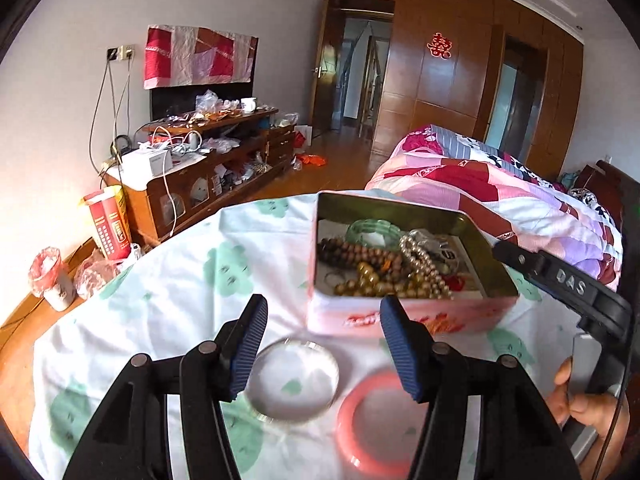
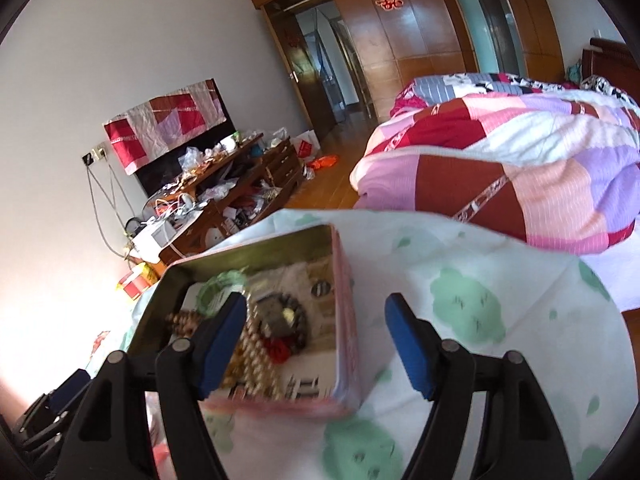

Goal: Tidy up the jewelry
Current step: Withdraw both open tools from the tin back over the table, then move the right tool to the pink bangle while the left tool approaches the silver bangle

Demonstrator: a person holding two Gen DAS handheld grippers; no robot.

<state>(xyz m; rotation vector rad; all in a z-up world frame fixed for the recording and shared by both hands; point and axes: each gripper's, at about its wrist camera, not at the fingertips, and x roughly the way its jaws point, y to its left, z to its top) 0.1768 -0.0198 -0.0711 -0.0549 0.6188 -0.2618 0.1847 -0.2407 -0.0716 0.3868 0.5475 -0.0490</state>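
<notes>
Tablecloth [image 1: 192, 280] bears open tin [image 1: 400, 312], long axis running away.

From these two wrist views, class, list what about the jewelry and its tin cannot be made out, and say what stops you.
- Pink bangle, left wrist view: the gripper finger covers its right side.
- Clear bangle, left wrist view: left rim behind the other finger.
- Tin contents, right wrist view: motion blur and a finger hide the beads.
- Tin's front lettering, left wrist view: blurred, unreadable.
- Tin floor, both views: buried under jewelry.

Bright daylight w/ glare at left, fisheye warp + dark corners, right-wrist view blurred nr tin [image 2: 256, 316]
</notes>
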